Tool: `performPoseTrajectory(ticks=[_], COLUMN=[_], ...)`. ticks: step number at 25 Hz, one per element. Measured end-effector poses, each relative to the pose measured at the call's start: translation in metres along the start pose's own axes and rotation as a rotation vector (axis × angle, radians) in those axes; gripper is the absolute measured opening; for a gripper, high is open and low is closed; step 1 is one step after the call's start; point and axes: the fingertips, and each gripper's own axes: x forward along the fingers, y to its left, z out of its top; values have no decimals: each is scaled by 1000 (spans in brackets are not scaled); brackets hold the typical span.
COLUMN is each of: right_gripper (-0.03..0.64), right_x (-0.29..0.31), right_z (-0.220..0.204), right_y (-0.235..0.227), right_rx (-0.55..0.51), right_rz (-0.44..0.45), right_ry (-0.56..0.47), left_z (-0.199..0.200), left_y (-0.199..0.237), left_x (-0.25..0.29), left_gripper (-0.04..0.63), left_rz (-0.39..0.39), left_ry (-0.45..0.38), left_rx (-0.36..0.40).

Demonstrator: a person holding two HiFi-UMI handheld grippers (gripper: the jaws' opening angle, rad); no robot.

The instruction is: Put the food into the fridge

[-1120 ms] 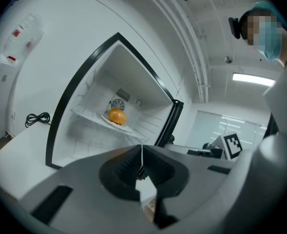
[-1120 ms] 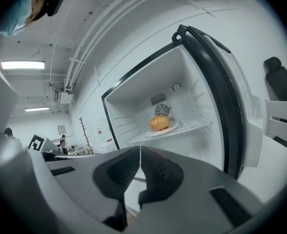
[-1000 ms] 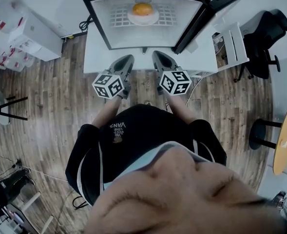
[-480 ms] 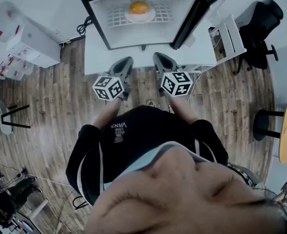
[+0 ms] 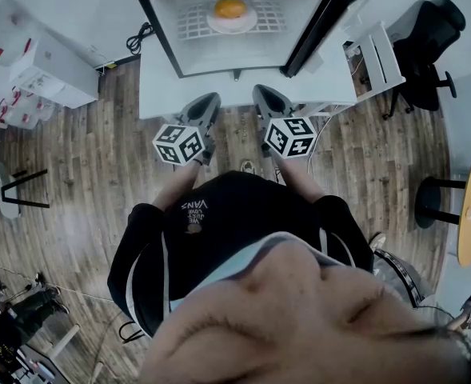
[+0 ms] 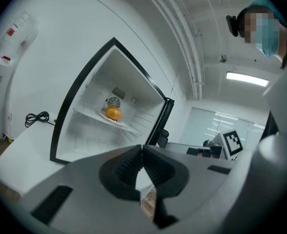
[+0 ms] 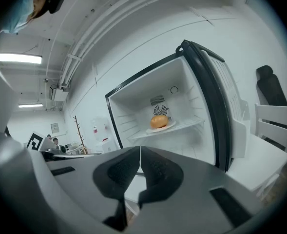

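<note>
**Two claws in front of an open fridge.** Both claws are held side by side, roughly level, aimed at the fridge (image 5: pixel 243 54). The left claw (image 6: pixel 142 147) has its jaws pressed together on nothing. The right claw (image 7: pixel 140 149) is the same, tips meeting and empty.

The food (image 7: pixel 159 121), a round orange item, sits on a white plate (image 7: pixel 170 126) on the wire shelf (image 7: pixel 191 124). It lies ahead of and above both claws, well apart from them. By this layout the placing looks done. The food rests deep on the shelf, where the door can swing past it, and the claws are held clear of the opening.

The door (image 7: pixel 209 101) stands wide open to the right of the right claw. Closing it seems the likely remaining step, and the right claw is the nearer one.

The fridge stands on a low white platform (image 5: pixel 159 94) just ahead of the claw tips. Farther right of the right claw, a white chair (image 5: pixel 383 54) and a black chair (image 5: pixel 435 54) stand behind the door; neither blocks its closing path. A power cord (image 5: pixel 141 37) lies ahead and left of the left claw, out of the way.
</note>
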Motion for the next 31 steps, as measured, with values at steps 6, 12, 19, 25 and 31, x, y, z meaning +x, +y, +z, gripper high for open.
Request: performPoseTrajectory(ticks=[6, 12, 19, 25, 31], right_gripper=[15, 12, 12, 12, 12], right_x=[-2, -2, -1, 1, 1], right_z=[-5, -7, -6, -5, -3], right_y=[-1, -5, -7, -9, -12], right_rx=[-8, -13, -15, -18, -24], right_rz=[-13, -27, -27, -25, -25], right_ry=[16, 21, 23, 24, 22], left_z=[-5, -5, -5, -3, -4], left_y=[2, 1, 4, 4, 2], left_x=[-1, 2, 5, 9, 13], left_gripper=[21, 21, 21, 21, 21], left_rz=[4, 0, 7, 8, 4], left_ry=[3, 4, 3, 0, 5], left_rx=[-11, -14, -29, -25, -24])
